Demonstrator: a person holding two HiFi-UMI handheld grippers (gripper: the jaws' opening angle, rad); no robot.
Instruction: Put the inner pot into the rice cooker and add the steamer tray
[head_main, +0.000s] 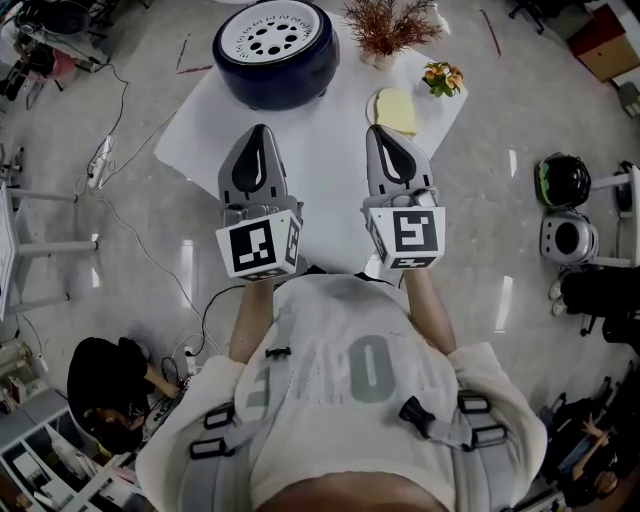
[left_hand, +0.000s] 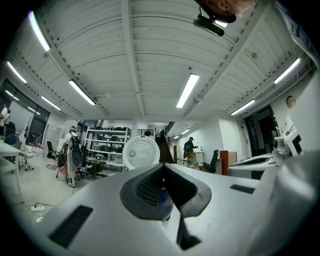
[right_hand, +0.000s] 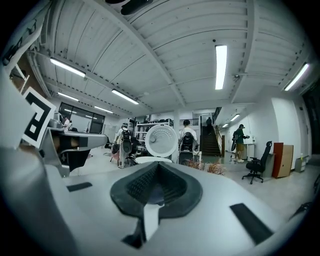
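White cloth covers the table (head_main: 330, 170) under your hands. At its far left corner sits the dark blue rice cooker (head_main: 275, 75). The white steamer tray (head_main: 268, 38), full of round holes, lies in the top of it. In the left gripper view the cooker's round white lid (left_hand: 141, 152) stands up, open.

Your left gripper (head_main: 262, 132) is over the middle of the table, on the near side of the cooker and apart from it. Its two jaws are pressed together and nothing is between them.

Your right gripper (head_main: 384, 132) is beside it, level with it, also over the table. Its jaws are pressed together too, with nothing in them.

Just past the tip of the right gripper, toward the far right corner, a yellow thing (head_main: 397, 108) lies on a small plate. Behind that, at the far edge, stands a dry brown plant (head_main: 390, 25). A little pot of orange flowers (head_main: 442, 77) sits right at the right corner.
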